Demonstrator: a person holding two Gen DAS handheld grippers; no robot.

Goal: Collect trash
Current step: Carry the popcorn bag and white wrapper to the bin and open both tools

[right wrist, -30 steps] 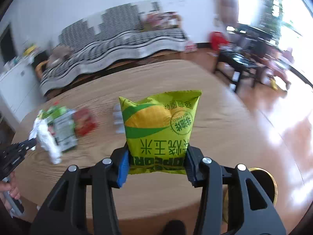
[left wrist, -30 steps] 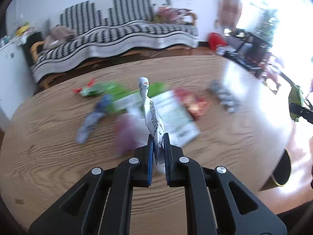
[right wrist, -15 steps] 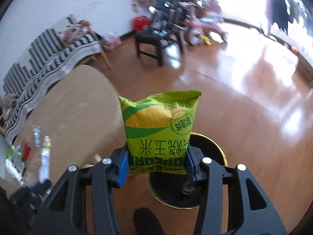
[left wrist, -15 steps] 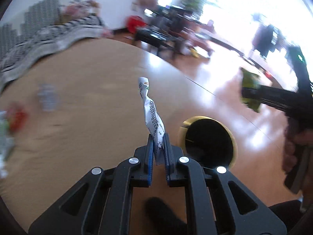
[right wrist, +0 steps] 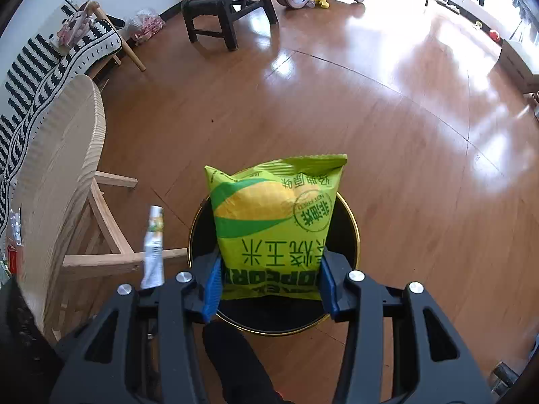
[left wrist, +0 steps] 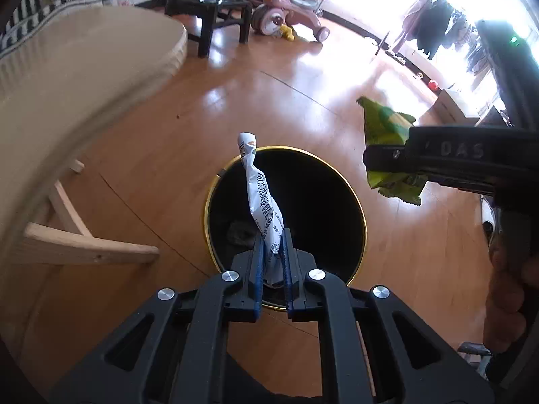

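Note:
My left gripper (left wrist: 272, 245) is shut on a twisted white wrapper (left wrist: 261, 198) and holds it above the black, gold-rimmed bin (left wrist: 320, 188) on the floor. My right gripper (right wrist: 271, 279) is shut on a green and yellow popcorn bag (right wrist: 274, 222), upright over the same bin (right wrist: 347, 225). The white wrapper also shows in the right wrist view (right wrist: 153, 245), left of the bin. The right gripper with the green bag (left wrist: 387, 128) shows in the left wrist view, right of the bin.
The round wooden table (left wrist: 67, 101) with pale legs (right wrist: 101, 222) stands left of the bin, with more trash at its edge (right wrist: 13, 239). A black stool (right wrist: 225, 6), a pink ride-on toy (left wrist: 289, 13) and a striped sofa (right wrist: 40, 67) lie farther off on the wooden floor.
Both grippers have swung away from the table to above the bin, each still holding its item. The bin now sits directly under both.

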